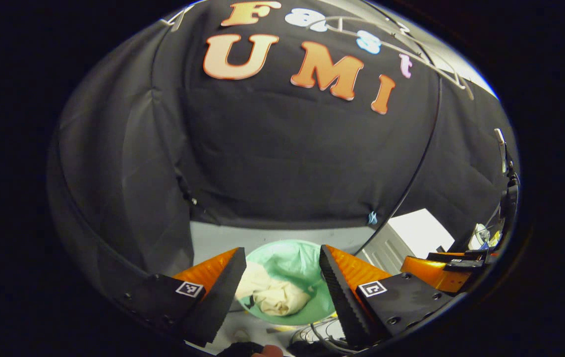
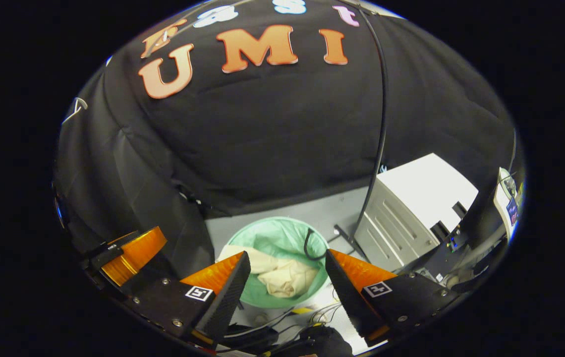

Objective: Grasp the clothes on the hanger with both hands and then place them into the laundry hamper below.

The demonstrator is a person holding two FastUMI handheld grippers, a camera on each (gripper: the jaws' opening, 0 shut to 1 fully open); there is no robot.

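A: Where are the clothes (image 2: 282,277)?
B: Bunched in the laundry hamper (image 2: 282,235), directly below and ahead of my left hand-held gripper (image 1: 282,287) and right hand-held gripper (image 2: 287,290). Both wide open, empty, about equally near.

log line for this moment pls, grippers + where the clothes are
left gripper: open, empty | right gripper: open, empty | cream clothes: bunched inside green laundry hamper on the floor | both grippers above hamper
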